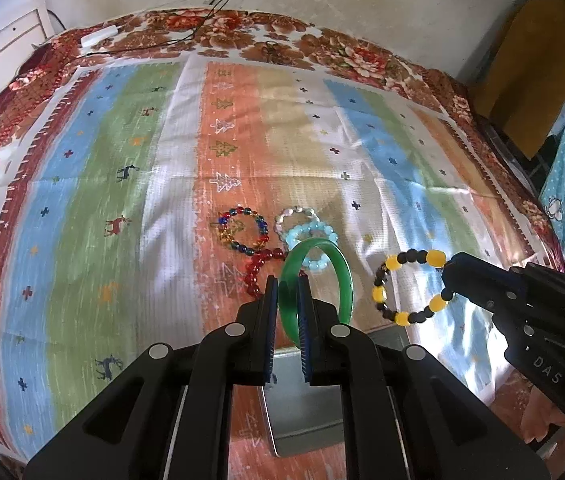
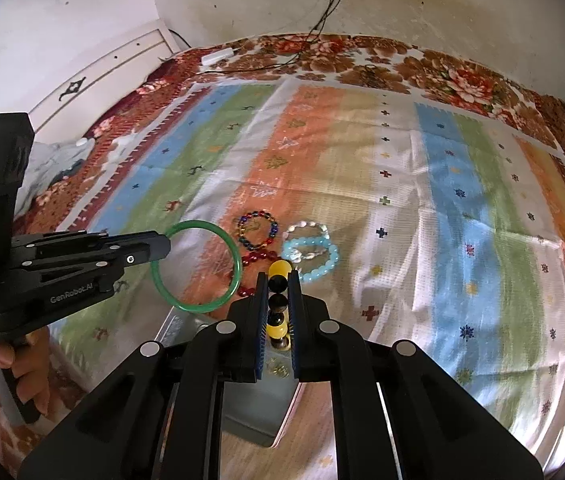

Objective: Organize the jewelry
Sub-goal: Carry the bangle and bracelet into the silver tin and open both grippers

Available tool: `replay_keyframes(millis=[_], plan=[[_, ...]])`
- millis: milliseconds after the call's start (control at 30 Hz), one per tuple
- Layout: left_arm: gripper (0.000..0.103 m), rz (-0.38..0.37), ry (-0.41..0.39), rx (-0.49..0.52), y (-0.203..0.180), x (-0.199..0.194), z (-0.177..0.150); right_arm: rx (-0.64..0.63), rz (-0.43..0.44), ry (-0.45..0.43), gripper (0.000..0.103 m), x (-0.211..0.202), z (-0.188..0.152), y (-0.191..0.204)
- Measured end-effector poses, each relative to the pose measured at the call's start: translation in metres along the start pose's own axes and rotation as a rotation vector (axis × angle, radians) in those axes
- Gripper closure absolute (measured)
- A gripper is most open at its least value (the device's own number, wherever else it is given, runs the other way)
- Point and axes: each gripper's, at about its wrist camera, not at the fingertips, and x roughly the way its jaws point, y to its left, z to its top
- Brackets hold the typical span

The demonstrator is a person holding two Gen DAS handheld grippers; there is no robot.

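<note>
Left gripper (image 1: pixel 288 292) clamped on the green bangle (image 1: pixel 314 280), pads across its band, ring held on edge, lifted off the cloth (image 1: pixel 94 184). Right gripper (image 2: pixel 278 292) clenched on the yellow-black bead bracelet (image 2: pixel 277 300), loop hanging free in the air. Both sit above the tin (image 1: pixel 302 408), near its far edge.

Handling guess: bangle is rigid, glossy, probably brittle, so keep the grip across the band and lower it, don't drop. Bead bracelet is light, floppy, will swing; pinch on beads is fine.

Four more beaded bracelets (image 2: pixel 310 252) lie bunched on the cloth just beyond.
</note>
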Motion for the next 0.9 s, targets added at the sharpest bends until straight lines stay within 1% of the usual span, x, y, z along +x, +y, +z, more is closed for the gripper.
replay_keyframes(millis=[400, 667, 800, 867, 900], plan=[[0.094, -0.022, -0.019, 0.022, -0.009, -0.02, -0.026, -0.013, 0.034, -0.019, 0.093, -0.02, -0.019, 0.012], [0.094, -0.023, -0.015, 0.034, -0.013, -0.025, -0.04, -0.006, 0.054, 0.002, 0.093, -0.022, -0.037, 0.017], [0.093, -0.026, -0.004, 0.036, -0.014, -0.024, -0.044, 0.019, 0.085, 0.017, 0.093, -0.02, -0.044, 0.014], [0.093, -0.035, 0.031, 0.044, -0.015, -0.017, -0.045, 0.032, 0.105, 0.042, 0.092, -0.016, -0.047, 0.013], [0.093, -0.034, 0.045, 0.047, -0.015, -0.014, -0.046, 0.034, 0.099, 0.05, 0.09, -0.014, -0.048, 0.013]])
